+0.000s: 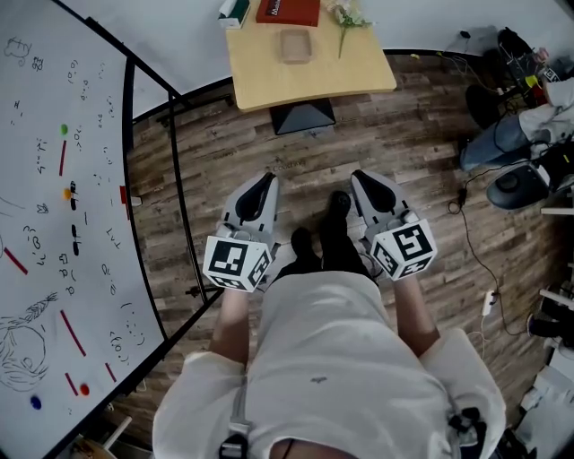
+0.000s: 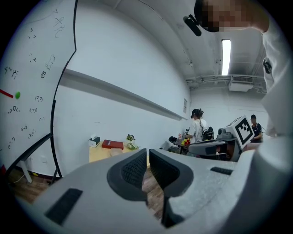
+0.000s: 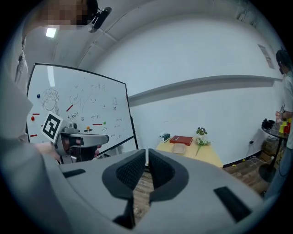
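I hold both grippers at waist height over the wooden floor, side by side and pointing toward a small wooden table. My left gripper is shut with nothing between its jaws; in the left gripper view the left gripper has its ribbed pads meeting at the tips. My right gripper is likewise shut and empty, as the right gripper shows in its own view. On the table lie a red book, a clear tray, a flower sprig and a tissue box.
A whiteboard on a black frame stands along my left. At the right sit another person, a round stool base, cables and a power strip. My black shoes are between the grippers.
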Available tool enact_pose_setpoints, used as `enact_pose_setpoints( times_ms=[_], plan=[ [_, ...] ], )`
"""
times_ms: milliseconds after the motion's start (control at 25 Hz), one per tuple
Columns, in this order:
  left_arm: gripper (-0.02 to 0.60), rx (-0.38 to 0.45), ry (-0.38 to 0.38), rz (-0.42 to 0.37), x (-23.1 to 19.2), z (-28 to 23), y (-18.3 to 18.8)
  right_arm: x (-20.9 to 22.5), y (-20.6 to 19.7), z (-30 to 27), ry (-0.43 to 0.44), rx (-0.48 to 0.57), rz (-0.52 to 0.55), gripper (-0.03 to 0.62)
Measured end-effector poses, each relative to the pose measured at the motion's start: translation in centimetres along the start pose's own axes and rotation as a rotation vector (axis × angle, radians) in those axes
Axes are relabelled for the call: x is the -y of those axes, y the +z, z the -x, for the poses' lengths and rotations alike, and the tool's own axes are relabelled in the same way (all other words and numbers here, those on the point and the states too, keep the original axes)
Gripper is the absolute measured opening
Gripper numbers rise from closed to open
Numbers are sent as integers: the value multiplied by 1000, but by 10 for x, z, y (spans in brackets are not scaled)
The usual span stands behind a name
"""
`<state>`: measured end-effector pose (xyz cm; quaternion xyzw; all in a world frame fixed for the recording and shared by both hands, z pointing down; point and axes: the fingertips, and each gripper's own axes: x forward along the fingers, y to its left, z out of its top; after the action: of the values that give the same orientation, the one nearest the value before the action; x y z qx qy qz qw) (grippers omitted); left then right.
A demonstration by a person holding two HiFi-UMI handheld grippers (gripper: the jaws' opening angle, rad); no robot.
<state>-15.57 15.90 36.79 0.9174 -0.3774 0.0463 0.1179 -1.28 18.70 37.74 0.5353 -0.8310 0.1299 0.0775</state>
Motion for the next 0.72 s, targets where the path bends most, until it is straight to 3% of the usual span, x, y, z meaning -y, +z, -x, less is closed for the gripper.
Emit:
enact_pose_setpoints(
  times_ms=[440,720],
  plan=[
    [91,6,55,-13,-18,-24,9,25,14,-36,35,-4,-4,100],
    [109,16,84,-23,-28,-58,20,55,25,-64,69,-23,1,137]
  ],
)
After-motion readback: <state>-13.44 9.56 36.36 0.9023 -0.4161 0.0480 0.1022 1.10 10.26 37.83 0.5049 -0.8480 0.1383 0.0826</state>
